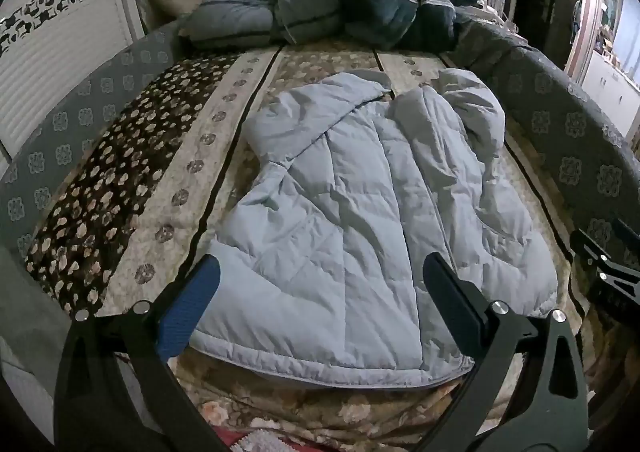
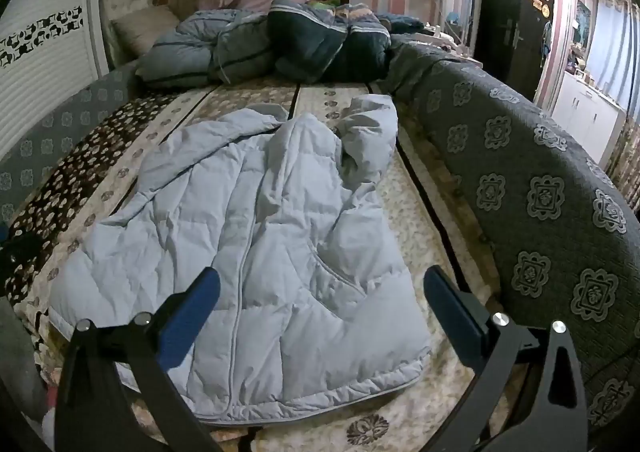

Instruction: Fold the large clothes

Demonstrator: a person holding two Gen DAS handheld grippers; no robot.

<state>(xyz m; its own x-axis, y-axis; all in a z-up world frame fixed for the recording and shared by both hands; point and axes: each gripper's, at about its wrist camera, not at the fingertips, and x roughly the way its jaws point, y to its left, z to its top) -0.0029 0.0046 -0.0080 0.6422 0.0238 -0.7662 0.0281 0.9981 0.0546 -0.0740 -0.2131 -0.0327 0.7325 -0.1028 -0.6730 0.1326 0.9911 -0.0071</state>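
The jacket (image 1: pixel 360 212) lies spread on the bed (image 1: pixel 224 156), hem toward both grippers, hood end bunched at the far side. The left gripper (image 1: pixel 320 292) and right gripper (image 2: pixel 320 292) hang above the hem with jaws released, grasping nothing. Principal risk: the puffy, slick shell likely slips from a shallow pinch — only the top layer lifts and the fold skews. The crumpled hood (image 2: pixel 368 132) may trap bulk and spring the fold open. The hem lies near the bed edge, so a hard pull may drag the jacket off.
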